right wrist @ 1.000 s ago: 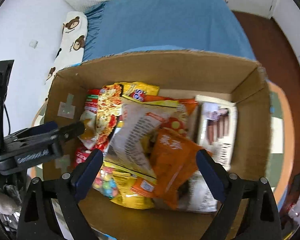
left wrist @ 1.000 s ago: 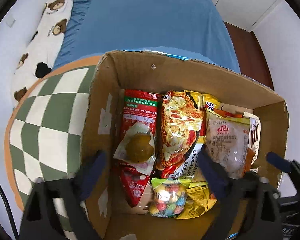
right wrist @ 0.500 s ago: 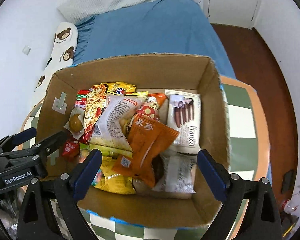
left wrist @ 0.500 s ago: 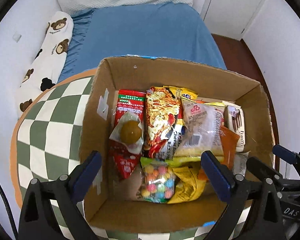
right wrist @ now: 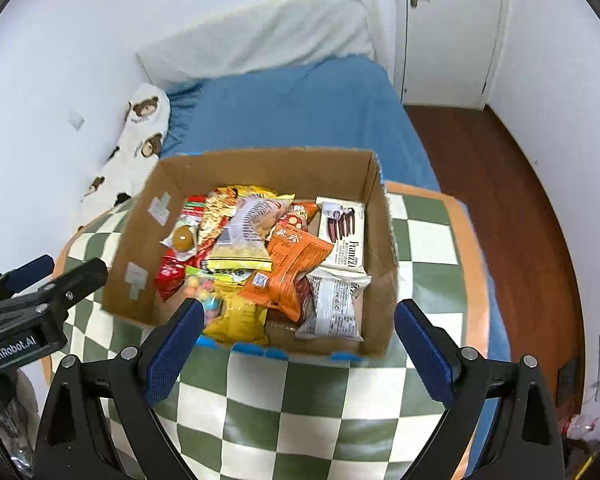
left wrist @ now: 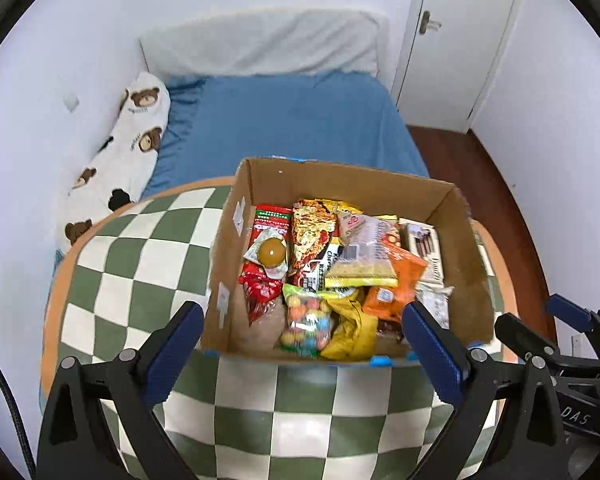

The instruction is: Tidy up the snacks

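Note:
An open cardboard box point(left wrist: 340, 178) point(right wrist: 260, 168) stands on a green-and-white checked table point(left wrist: 140, 264) point(right wrist: 284, 408). It is filled with several snack packets: a red pack point(left wrist: 270, 220), a noodle bag point(left wrist: 310, 236), an orange packet point(right wrist: 296, 260), a white wafer box point(right wrist: 342, 234), a candy bag point(left wrist: 306, 320). My left gripper point(left wrist: 300, 350) hangs open above the box's near edge, nothing between its fingers. Also open and empty, my right gripper point(right wrist: 296, 344) is held over the same near edge.
A bed with a blue sheet point(left wrist: 292, 120) lies beyond the table, a bear-print pillow point(left wrist: 128, 148) along the wall at left. A white door point(left wrist: 456, 40) and dark wooden floor point(right wrist: 500, 184) are on the right. The other gripper shows at each view's side.
Both grippers have pulled back and up from inside the box; the box now looks smaller and the table's near part shows. Both stayed open.

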`<move>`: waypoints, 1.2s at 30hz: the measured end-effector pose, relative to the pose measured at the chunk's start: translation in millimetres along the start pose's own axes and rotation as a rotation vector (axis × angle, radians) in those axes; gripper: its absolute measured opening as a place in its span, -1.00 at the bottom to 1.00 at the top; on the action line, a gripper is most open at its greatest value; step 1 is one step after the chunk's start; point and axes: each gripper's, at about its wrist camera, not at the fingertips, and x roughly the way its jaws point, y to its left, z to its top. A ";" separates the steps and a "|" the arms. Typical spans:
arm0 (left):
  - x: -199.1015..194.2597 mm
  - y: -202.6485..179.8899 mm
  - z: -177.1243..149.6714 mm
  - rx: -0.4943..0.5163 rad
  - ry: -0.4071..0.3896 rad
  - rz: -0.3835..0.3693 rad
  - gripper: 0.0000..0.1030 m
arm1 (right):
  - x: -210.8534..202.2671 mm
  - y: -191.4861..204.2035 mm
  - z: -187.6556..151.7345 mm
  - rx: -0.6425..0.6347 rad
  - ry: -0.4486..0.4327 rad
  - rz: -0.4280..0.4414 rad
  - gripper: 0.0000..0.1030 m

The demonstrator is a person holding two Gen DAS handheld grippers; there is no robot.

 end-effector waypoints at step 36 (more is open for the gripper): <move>-158.3 -1.4 -106.4 -0.012 -0.206 0.047 0.97 | -193.4 29.4 -110.7 -0.058 -0.286 -0.041 0.99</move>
